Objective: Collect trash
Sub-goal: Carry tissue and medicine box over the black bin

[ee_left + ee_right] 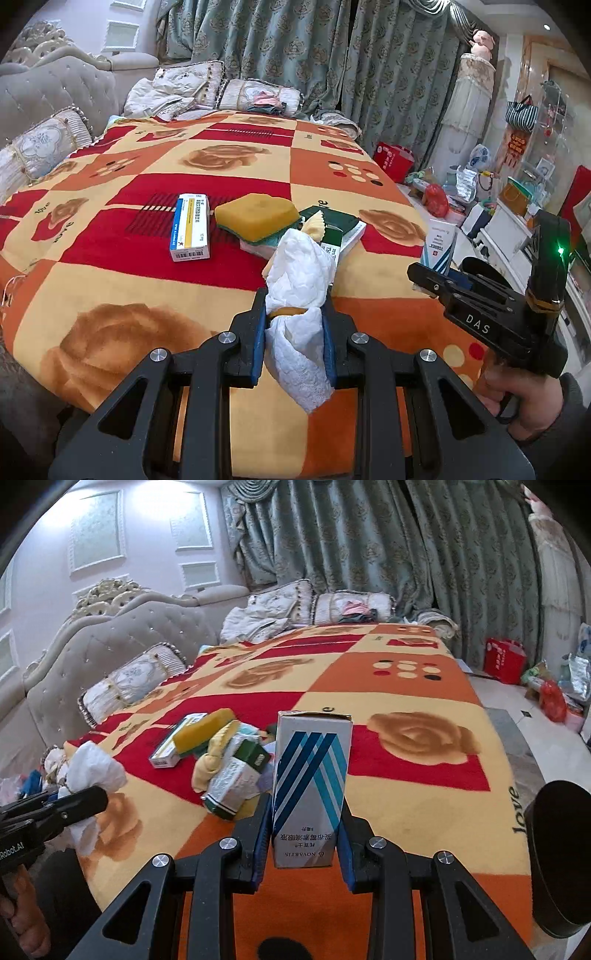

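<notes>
Left hand-held gripper clamps tissue (crumpled)

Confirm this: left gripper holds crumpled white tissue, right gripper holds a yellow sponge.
Wrong on the right gripper: the right wrist view shows it holding a white carton with blue stripes. The yellow sponge lies on the blanket. Left gripper does hold crumpled white tissue.

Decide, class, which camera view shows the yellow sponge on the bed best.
The left wrist view: the yellow sponge lies in full sight there, its whole top and front edge clear. The right wrist view shows the sponge smaller, seen from the side, partly hidden among the boxes.
</notes>
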The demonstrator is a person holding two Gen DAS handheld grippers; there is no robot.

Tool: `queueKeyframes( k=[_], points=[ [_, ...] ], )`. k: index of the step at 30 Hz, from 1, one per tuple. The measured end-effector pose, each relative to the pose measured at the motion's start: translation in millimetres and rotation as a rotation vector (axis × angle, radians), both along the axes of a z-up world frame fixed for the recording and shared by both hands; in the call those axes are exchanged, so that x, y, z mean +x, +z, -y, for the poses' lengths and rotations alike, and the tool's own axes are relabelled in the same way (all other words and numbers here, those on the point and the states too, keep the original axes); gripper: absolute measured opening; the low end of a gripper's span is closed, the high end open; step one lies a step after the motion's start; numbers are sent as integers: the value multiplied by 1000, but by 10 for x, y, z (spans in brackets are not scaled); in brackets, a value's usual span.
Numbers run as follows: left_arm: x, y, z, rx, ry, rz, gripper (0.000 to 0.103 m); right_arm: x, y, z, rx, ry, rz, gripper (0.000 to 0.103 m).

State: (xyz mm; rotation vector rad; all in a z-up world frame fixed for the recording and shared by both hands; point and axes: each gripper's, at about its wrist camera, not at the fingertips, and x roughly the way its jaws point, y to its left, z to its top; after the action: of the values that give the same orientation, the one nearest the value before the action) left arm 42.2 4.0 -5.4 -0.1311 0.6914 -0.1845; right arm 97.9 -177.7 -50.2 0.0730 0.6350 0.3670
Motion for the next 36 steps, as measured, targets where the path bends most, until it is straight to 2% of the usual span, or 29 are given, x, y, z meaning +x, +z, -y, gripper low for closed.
queueKeyframes(
  k=[7, 13, 19, 24, 30, 34, 36],
  points=[
    [20, -12, 74, 7, -20, -7, 23, -33, 48, 163, -14, -27, 15, 30],
    [69, 23, 273, 15, -65, -15, 23, -71, 146, 597, 21, -117, 30, 30],
    [234, 148, 603, -27, -209, -9, 23, -202, 221, 1050, 49, -209, 49, 30],
    [451, 225, 1060, -56, -335, -22, 23, -210, 277, 1440, 58, -299, 43, 30],
    [699, 259, 1717, -22, -447, -31, 23, 75, 323, 1931, 42, -406, -2, 30],
    [785, 204, 2144, 5, -515, -43, 23, 77, 228, 2307, 18, -485, -5, 30],
    [819, 144, 2383, 7, -549, -58, 23, 80, 99, 2507, 20, -536, -71, 30]
  ],
)
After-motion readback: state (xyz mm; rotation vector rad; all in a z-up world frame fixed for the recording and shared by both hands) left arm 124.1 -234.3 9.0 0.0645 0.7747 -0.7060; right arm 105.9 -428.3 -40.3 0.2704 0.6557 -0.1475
